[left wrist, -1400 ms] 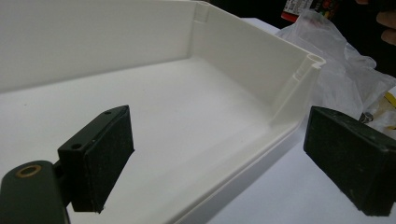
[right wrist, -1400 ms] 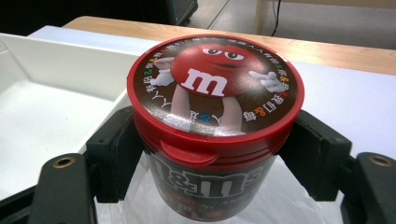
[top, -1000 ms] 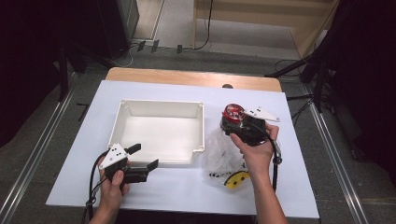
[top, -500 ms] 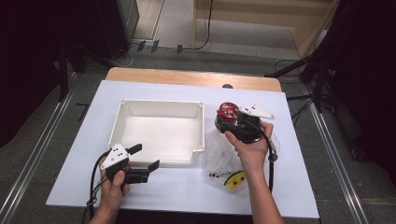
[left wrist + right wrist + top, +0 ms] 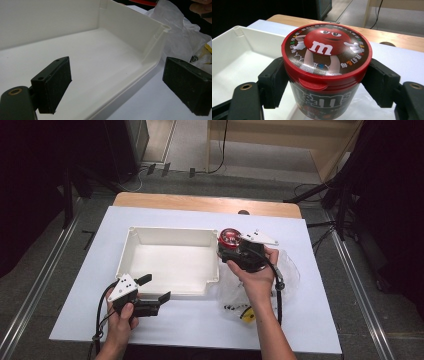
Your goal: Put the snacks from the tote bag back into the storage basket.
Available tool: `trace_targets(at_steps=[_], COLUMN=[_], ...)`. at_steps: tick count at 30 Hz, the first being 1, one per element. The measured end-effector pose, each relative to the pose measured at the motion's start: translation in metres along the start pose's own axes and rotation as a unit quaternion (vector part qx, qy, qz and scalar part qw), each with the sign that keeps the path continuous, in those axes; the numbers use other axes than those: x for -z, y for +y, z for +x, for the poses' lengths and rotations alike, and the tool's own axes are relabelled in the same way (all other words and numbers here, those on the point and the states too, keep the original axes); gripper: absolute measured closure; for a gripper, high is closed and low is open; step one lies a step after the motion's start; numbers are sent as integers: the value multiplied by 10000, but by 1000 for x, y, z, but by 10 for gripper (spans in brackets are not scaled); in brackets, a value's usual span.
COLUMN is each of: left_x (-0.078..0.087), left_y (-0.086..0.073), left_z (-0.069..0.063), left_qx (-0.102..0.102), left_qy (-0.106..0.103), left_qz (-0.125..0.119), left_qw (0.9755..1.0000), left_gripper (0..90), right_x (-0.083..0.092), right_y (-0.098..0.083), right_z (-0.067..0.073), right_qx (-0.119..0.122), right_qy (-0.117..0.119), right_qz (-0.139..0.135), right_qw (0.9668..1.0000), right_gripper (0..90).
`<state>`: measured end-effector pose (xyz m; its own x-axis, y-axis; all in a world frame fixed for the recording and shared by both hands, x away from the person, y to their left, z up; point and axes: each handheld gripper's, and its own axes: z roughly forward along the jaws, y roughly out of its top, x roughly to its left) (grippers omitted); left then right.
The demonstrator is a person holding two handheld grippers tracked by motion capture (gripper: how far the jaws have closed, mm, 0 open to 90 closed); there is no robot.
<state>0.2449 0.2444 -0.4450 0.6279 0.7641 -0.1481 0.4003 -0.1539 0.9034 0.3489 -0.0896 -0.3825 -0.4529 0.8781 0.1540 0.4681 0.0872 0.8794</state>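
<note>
The right gripper (image 5: 231, 251) is clenched on a round red-lidded candy tub (image 5: 326, 62), upright above the right rim of the white plastic bin (image 5: 170, 262). Carry it level, then lower gently inside. The left gripper (image 5: 152, 287) rests released nearby.

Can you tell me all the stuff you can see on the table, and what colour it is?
candy tub: one, red lid, dark body, clamped between the right gripper's jaws, at the bin's right rim
bin: one, white, middle of the table
plastic bag: one, clear and crinkled, right of the bin, something yellow inside
table cover: one, white, over a wooden table
left gripper: black, jaws open, near the bin's front edge
right gripper: black, holding the tub
hands: two, one on each gripper
</note>
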Motion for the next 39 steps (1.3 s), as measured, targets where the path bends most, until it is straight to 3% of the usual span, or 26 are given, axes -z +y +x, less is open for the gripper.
trace_targets(at_steps=[39], left_x=[-1], left_y=[-1], left_z=[2], left_qx=[-1], left_qy=[-11], left_qz=[22], left_qw=[10000], left_gripper=[85], right_x=[-14], right_y=[-4], right_z=[38], right_qx=[259], right_qy=[403], right_qz=[131], right_qw=[9988], right_gripper=[259])
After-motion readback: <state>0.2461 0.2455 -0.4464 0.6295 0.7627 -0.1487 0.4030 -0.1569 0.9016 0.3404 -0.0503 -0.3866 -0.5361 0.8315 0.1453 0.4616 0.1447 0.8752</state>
